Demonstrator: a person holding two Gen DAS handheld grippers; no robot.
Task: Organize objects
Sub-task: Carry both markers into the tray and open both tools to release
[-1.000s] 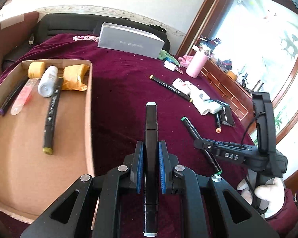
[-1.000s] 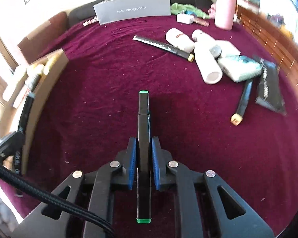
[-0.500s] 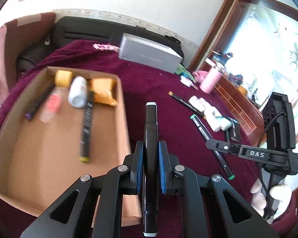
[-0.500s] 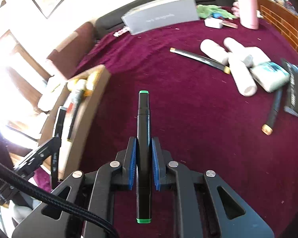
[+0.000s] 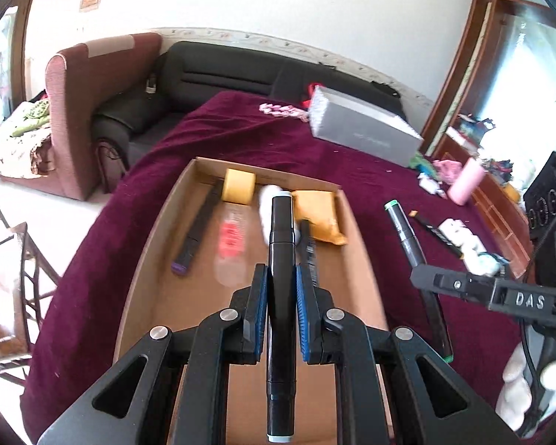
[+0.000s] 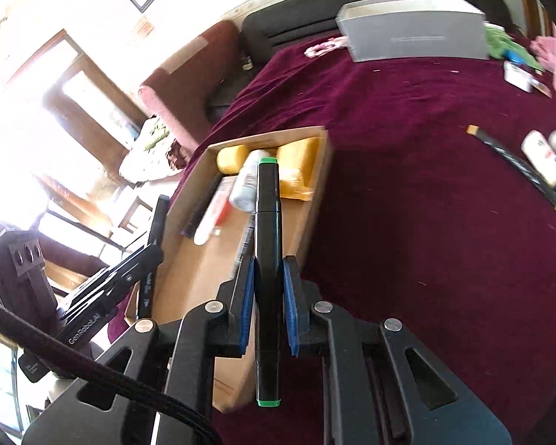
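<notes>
Over box [image 5: 159, 244], claws [image 5: 281, 289] [image 6: 268, 282] clamp markers [image 5: 281, 244] [image 6: 267, 222].

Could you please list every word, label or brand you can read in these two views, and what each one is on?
"DAS": on the side of the right gripper, seen from the left wrist.
"GenRobot.AI": on the side of the left gripper, seen from the right wrist.
Grey box: printed line, too small to read.
Markers and bottles in the cardboard box: print too blurred.

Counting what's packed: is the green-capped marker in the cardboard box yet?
Not yet. The green-capped marker sits clamped in the right gripper, above the cardboard box.
</notes>
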